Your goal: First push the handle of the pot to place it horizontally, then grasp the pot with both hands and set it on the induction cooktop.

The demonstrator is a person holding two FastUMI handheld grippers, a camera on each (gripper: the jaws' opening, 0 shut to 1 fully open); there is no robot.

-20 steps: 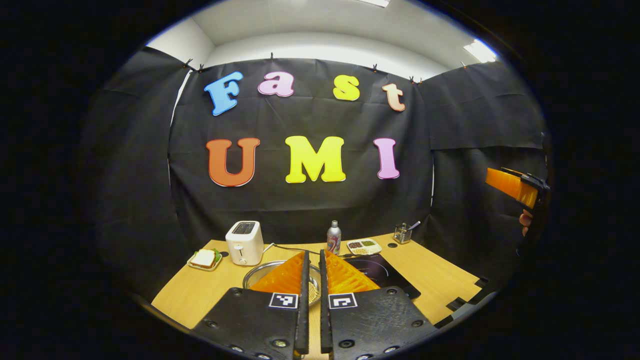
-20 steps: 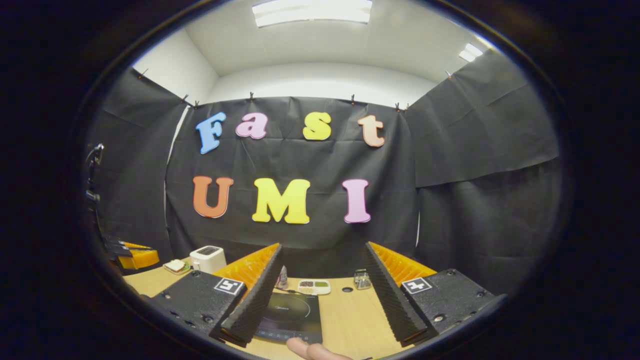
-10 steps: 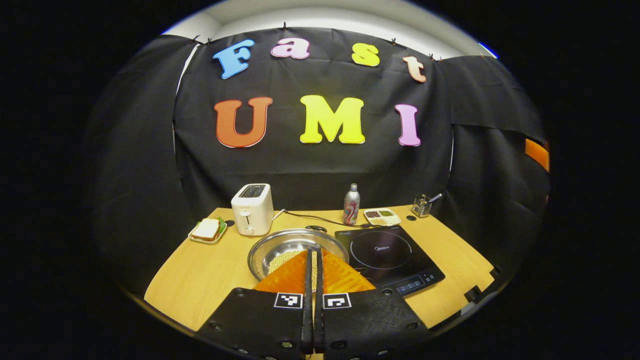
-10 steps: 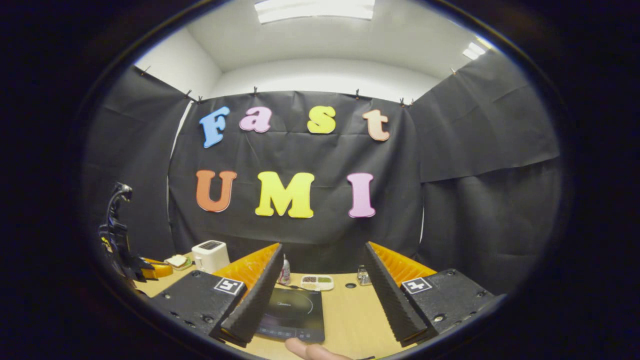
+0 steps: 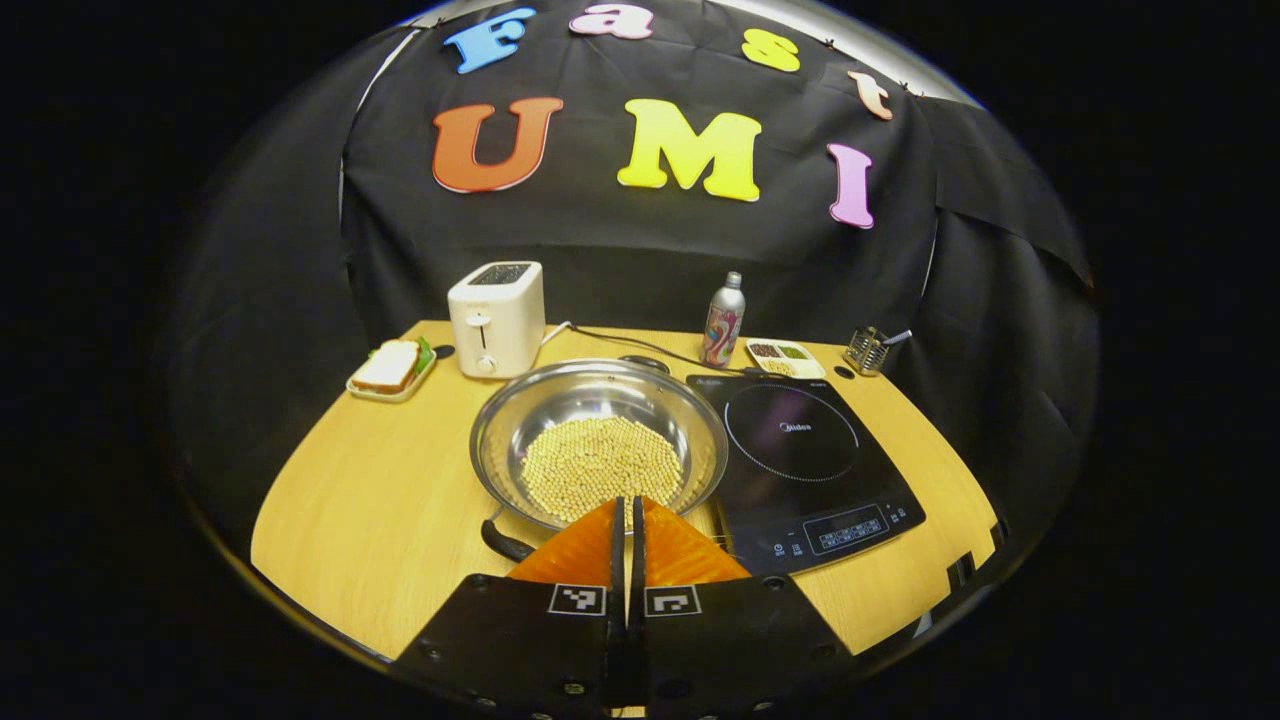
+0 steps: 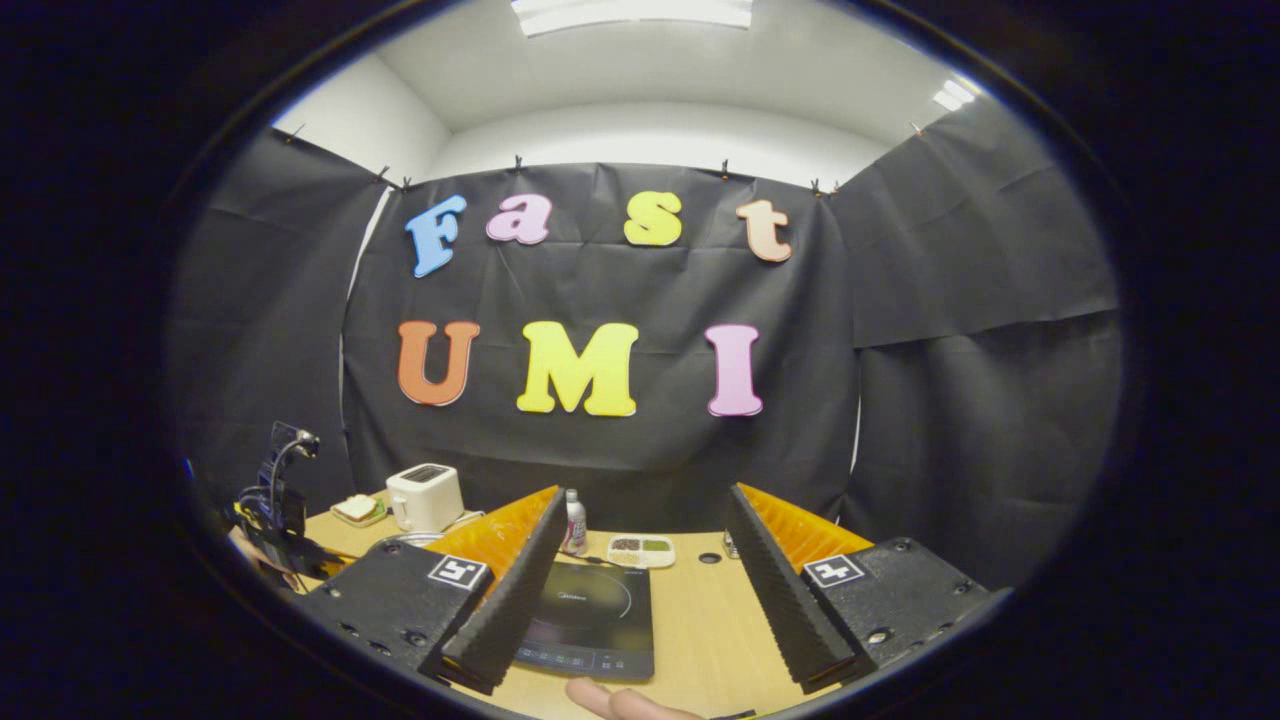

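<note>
Left gripper view: pot (image 5: 598, 440) handle (image 5: 505, 543) seemingly points near-left.

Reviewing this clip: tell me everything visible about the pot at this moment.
The pot is a wide, shallow, shiny metal pan, upright on the wooden table, close beside the induction cooktop and not on it. A layer of small pale yellow grains covers its bottom. A dark handle juts from its near rim toward the camera. The left gripper, fingers together, sits at the near rim; contact cannot be told.
</note>
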